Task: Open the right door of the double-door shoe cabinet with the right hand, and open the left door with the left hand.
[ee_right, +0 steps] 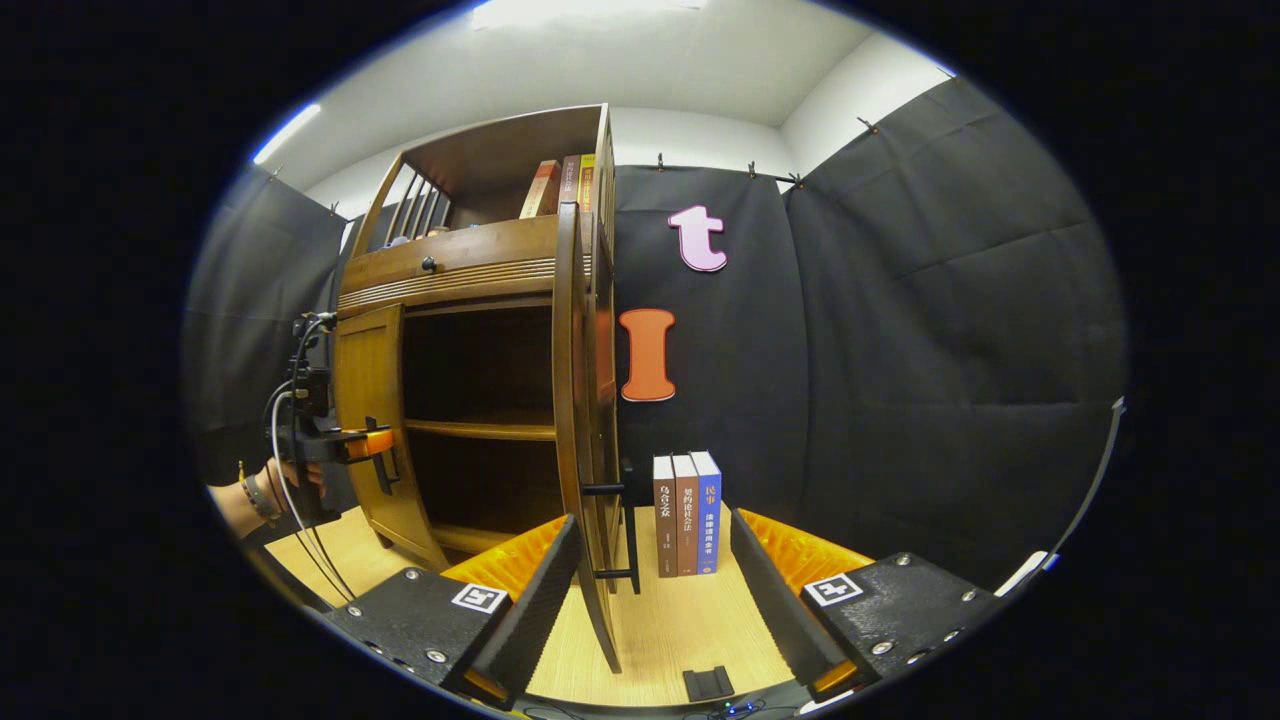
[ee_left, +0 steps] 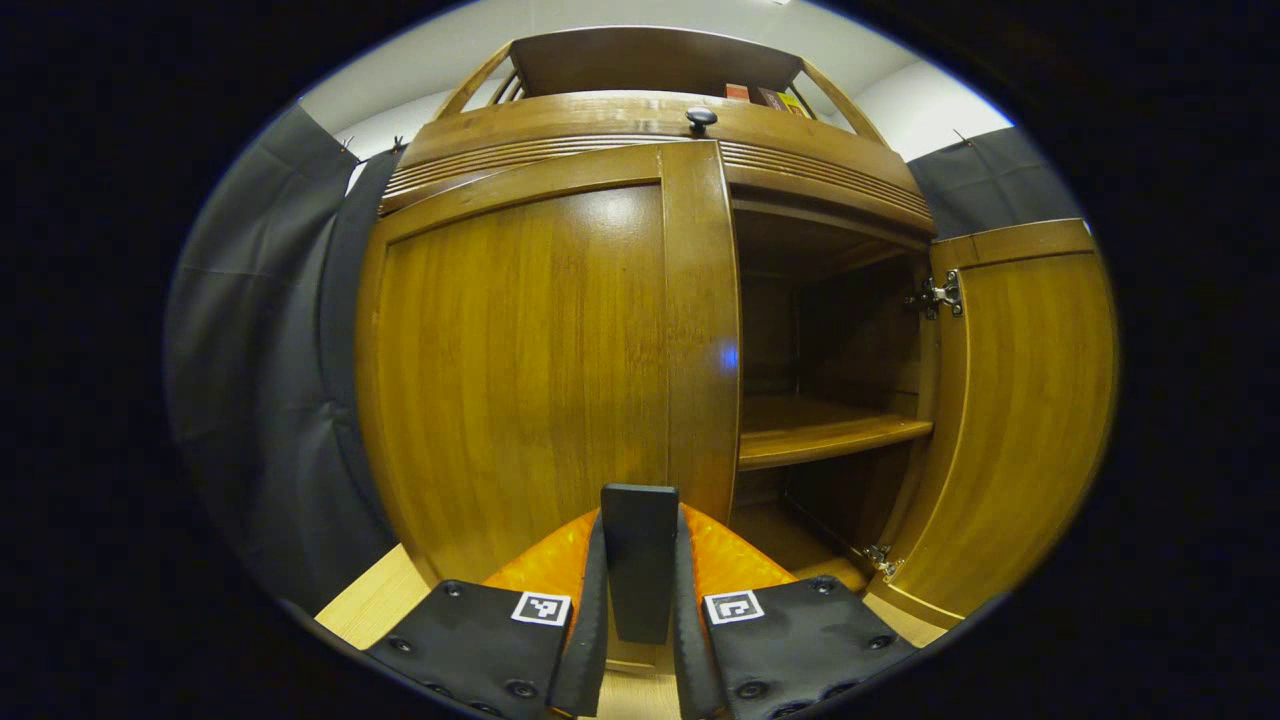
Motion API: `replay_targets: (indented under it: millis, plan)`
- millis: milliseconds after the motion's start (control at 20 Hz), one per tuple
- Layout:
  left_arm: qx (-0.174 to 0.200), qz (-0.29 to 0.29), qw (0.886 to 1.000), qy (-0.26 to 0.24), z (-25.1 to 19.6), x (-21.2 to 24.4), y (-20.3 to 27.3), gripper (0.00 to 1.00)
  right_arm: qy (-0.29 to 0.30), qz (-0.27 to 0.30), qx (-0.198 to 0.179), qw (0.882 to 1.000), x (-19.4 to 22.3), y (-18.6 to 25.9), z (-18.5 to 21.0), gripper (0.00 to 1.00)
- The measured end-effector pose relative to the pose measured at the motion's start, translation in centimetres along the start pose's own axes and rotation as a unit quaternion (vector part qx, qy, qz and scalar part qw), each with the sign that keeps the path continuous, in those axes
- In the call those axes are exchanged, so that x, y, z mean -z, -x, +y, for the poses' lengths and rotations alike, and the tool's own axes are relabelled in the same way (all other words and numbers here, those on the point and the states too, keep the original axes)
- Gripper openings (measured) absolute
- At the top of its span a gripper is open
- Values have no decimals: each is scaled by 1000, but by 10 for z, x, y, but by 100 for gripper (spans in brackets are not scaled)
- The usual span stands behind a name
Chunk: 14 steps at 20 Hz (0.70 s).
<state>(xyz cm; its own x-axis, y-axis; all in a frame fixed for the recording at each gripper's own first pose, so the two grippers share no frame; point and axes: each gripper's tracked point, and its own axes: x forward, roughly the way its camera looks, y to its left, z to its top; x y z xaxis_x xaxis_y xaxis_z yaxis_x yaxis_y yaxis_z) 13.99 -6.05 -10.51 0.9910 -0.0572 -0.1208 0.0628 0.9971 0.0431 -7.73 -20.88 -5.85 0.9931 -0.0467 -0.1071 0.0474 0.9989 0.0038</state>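
Note:
The wooden shoe cabinet fills the left gripper view. Its left door faces me. My left gripper is shut on that door's dark upright handle, which stands between both fingers. The right door is swung wide open at the right. In the right gripper view that right door is edge-on, with its black handle beside it. My right gripper is open, its fingers apart on either side of the door's edge. The left gripper, held by a hand, sits at the left door, which looks slightly ajar.
An inner shelf crosses the open cabinet. A drawer knob sits above the doors. Three books stand on the wooden floor by the black wall, right of the open door. More books rest on the cabinet's top shelf.

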Motion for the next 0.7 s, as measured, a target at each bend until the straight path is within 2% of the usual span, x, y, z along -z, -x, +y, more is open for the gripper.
replay_targets:
  millis: [300,350,400,600,700]
  plan:
    - [-16,-4,1000,-6,31,-1,64,32,0,-3,-8,1000,-4,2,12,92]
    - [-21,-2,1000,-8,38,0,75,37,-1,-3,-9,1000,-5,2,12,92]
    - [-26,0,1000,-8,47,1,84,37,-3,-3,-10,1000,-5,2,14,92]
    - [-40,8,999,29,70,0,105,34,-13,-10,-13,1000,-11,0,21,92]
    - [-47,12,998,44,85,2,117,36,-15,-9,-17,1000,-10,0,26,92]
